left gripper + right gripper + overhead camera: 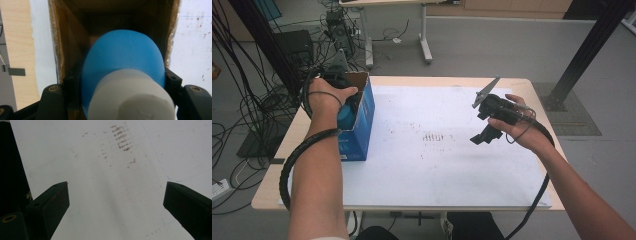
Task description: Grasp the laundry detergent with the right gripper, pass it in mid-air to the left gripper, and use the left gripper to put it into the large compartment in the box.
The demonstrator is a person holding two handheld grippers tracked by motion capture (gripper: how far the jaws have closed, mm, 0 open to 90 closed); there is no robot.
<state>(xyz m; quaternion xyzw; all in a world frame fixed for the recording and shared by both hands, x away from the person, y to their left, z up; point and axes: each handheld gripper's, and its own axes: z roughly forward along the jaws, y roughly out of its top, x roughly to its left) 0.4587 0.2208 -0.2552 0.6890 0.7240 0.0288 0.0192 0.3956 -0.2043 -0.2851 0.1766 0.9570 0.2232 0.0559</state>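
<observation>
A blue bottle with a white cap is clamped between the black jaws of my left gripper, one pad on each side of it. The bottle hangs in the open top of a cardboard box. In the high view this box is blue outside and stands at the table's left edge, with my left gripper over its opening and the bottle partly inside. My right gripper hovers above the right half of the white sheet. Its jaws stand wide apart with nothing between them.
A white sheet with small brown marks covers most of the wooden table. Cables and black equipment lie on the floor to the left. Another table's legs stand behind, and a black post rises at the right.
</observation>
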